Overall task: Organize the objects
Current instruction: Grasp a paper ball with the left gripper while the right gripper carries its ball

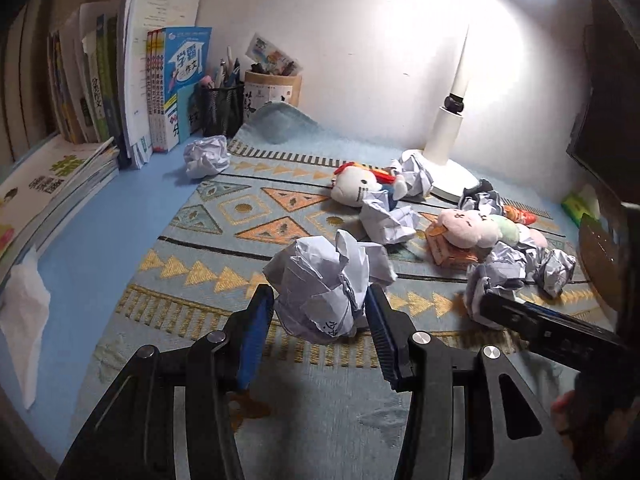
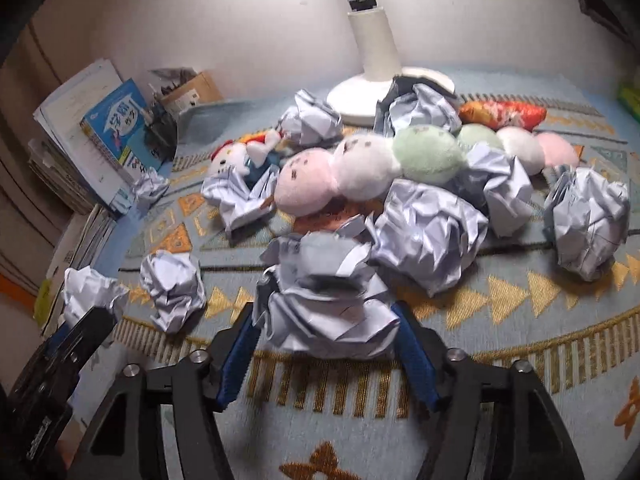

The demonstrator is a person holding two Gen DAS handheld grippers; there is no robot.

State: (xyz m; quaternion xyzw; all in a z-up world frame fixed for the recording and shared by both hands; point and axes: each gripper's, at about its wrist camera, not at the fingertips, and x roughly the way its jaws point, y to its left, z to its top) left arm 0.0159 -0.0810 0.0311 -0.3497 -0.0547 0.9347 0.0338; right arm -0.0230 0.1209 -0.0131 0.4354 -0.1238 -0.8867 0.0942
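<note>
While the patterned mat [image 1: 192,248] covers most of the blue desk [image 1: 100,216], its 9 o'clock side in the left wrist view lies bare, giving open room between the mat edge and the flat book pile [image 1: 48,184]. Upright books [image 1: 160,80] line the wall at 10 o'clock, with pen cups [image 1: 248,96] beside them. A white lamp [image 1: 448,136] stands at 1 o'clock, its base on the mat's far edge. Clutter crowds 2 to 3 o'clock: a white plush cat [image 1: 356,188], a pastel plush caterpillar [image 2: 384,164] and several paper balls packed close together. A lone ball [image 1: 206,156] sits at 11 o'clock, just off the mat's corner. A tissue [image 1: 24,316] lies at the desk's near left edge.

The left gripper [image 1: 320,312] is clamped on a crumpled paper wad [image 1: 320,284], both blue pads pressing it. The right gripper [image 2: 326,328] has a second wad [image 2: 328,300] between its jaws; the pads touch its sides, near the mat's fringed border, and other balls touch it at 1 o'clock.
</note>
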